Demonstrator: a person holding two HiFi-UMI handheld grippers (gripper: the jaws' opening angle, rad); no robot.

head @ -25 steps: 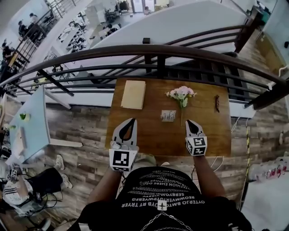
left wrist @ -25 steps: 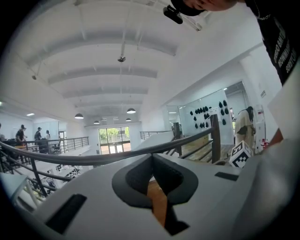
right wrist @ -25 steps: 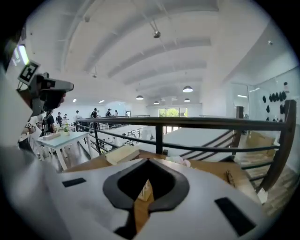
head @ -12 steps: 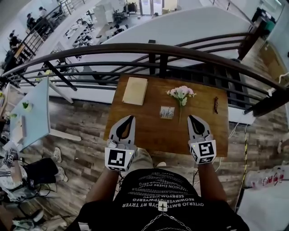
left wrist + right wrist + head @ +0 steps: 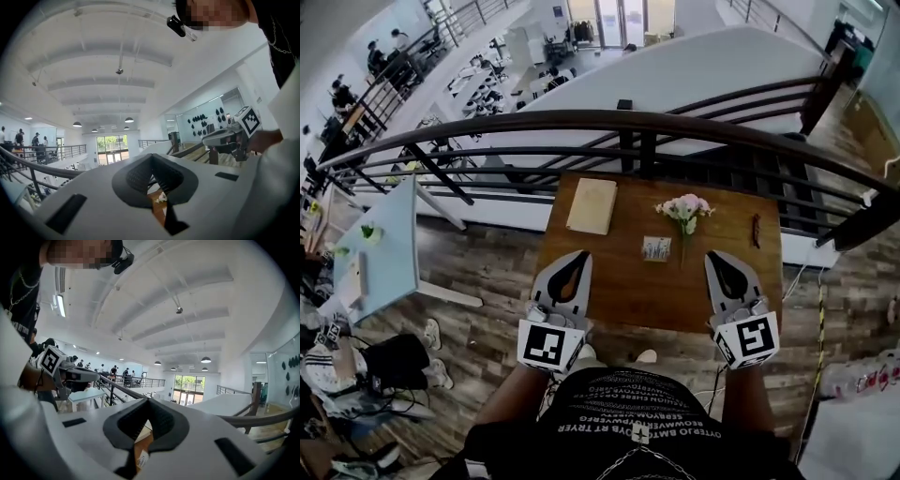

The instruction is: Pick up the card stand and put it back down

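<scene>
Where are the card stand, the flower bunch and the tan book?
card stand (image 5: 656, 248), head view, its front face.
flower bunch (image 5: 685, 207), head view, the blossoms.
tan book (image 5: 592, 205), head view, middle of the cover.

— What is the person wearing?

— A black short-sleeved T-shirt (image 5: 639, 405) with several lines of white lettering across the chest. A thin silver chain (image 5: 614, 461) hangs down the front of it.

— And the tools in the hands?

— The left gripper (image 5: 578, 258) and the right gripper (image 5: 713, 258) look alike. Both are pale grey shells tapering to a point, each with a dark, ribbed teardrop hollow. Behind each sits 1 white cube (image 5: 549, 344) printed with black square markers. Each shell shows 2 dark rectangular slots.
</scene>
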